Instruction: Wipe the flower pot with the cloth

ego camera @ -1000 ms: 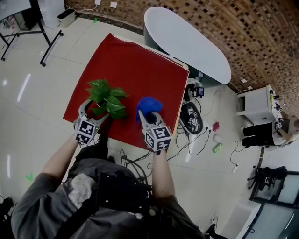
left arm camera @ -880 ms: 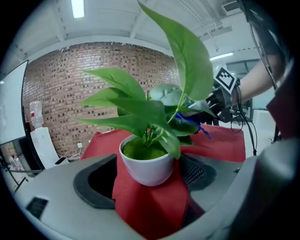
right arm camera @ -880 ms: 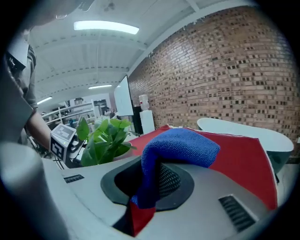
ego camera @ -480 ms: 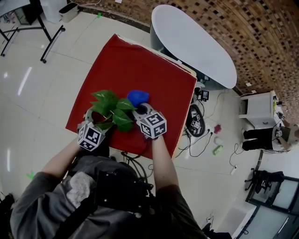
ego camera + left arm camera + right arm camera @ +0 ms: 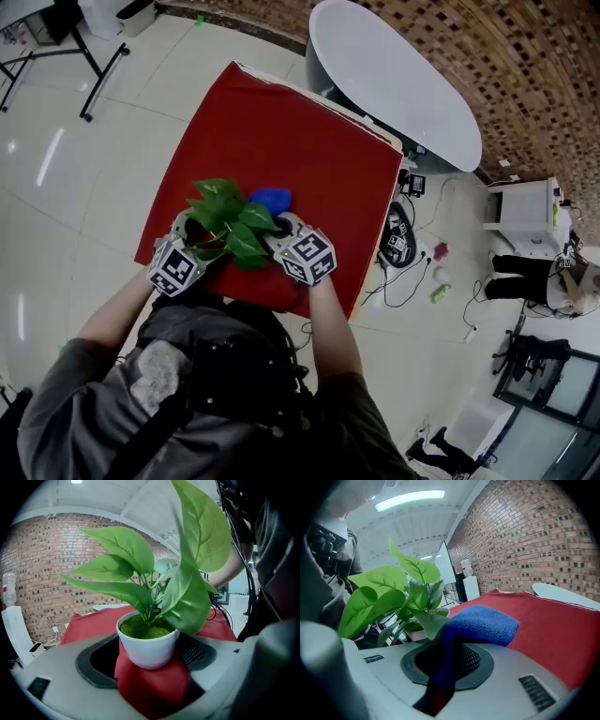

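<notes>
we see the left gripper [image 5: 149, 670] closed on a small round white flower pot [image 5: 147, 648]. its 2 jaws press against the pot's sides, low on the body. the pot is topped with green moss and carries a plant with broad, glossy green leaves [image 5: 157, 576] that rise and spread well above its rim. red fabric shows in the gap under the pot, but we cannot tell whether the base rests on it.

in the head view the left gripper [image 5: 190, 239] and the plant [image 5: 225, 217] sit over the near part of a square table draped in a red tablecloth [image 5: 281, 122], close to the person's body. the right gripper [image 5: 281, 228] is just beside the plant on its right, and the 2 marker cubes are near each other.

the right gripper [image 5: 449, 663] is clamped on a fluffy blue cloth [image 5: 480, 623]. a twisted strip of it runs down between the jaws, and the bunched end swells out above and ahead of them. a green leaf [image 5: 429, 620] overlaps the cloth's left edge, and the plant stands just to its left. we cannot tell whether the cloth touches the pot itself.

from above, the cloth [image 5: 271, 198] shows just past the leaves, over the red fabric. a white oval table [image 5: 394, 80] stands beyond the red one, by a brick wall [image 5: 525, 541].
</notes>
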Demonstrator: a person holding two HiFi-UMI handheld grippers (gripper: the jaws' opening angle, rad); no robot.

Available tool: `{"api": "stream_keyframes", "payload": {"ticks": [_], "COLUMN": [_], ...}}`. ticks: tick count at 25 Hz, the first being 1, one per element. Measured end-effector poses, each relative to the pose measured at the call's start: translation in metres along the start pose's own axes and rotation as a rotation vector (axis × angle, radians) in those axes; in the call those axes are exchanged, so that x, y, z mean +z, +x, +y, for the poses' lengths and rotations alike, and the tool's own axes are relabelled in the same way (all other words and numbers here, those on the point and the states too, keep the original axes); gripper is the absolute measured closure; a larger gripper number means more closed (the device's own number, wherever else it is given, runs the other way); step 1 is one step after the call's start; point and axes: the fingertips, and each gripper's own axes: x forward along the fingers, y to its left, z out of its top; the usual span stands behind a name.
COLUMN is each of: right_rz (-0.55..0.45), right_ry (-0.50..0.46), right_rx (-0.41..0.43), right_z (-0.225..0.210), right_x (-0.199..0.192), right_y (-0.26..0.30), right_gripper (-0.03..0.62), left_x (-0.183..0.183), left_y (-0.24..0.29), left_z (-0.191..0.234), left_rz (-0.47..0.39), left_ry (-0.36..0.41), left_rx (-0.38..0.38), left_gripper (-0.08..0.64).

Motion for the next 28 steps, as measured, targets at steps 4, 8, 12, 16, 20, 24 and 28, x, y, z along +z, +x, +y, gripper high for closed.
{"api": "stream_keyframes", "payload": {"ticks": [4, 8, 12, 16, 20, 24, 28], "right_rz": [-0.007, 0.001, -0.005, 0.0, 0.029, 0.049, 0.054], "right_ry": [-0.016, -0.035, -0.041, -0.05, -0.071, -0.087, -0.13], "right_rx": [0.015, 0.036, 0.06, 0.09, 0.127, 0.143, 0.049], "right_z": [0.011, 0.025, 0.039, 0.051, 0.058, 0.053, 0.015], "right_x": [-0.012, -0.027, -0.035, -0.041, -0.05, -0.058, -0.05], "right_y": [-0.01, -0.021, -0.027, -0.026, -0.029, -0.048, -0.069], "right_gripper": [0.514, 0.514, 0.514, 0.514, 0.514, 0.514, 0.514], "left_x": [0.001, 0.002, 0.003, 0.001, 0.002, -0.001, -0.001], "left_y": [0.006, 0.012, 0.015, 0.017, 0.019, 0.023, 0.021], "left_z": [-0.002, -0.007, -0.012, -0.013, -0.016, -0.018, -0.013], "left_rz": [-0.019, -0.032, -0.033, -0.028, -0.015, 0.014, 0.03], "left_ry": [-0.026, -0.05, -0.051, -0.047, -0.05, -0.055, -0.059], "left_rx": [-0.015, 0.007, 0.023, 0.034, 0.051, 0.082, 0.121], "left_gripper": [0.146, 0.146, 0.146, 0.146, 0.146, 0.146, 0.146]}}
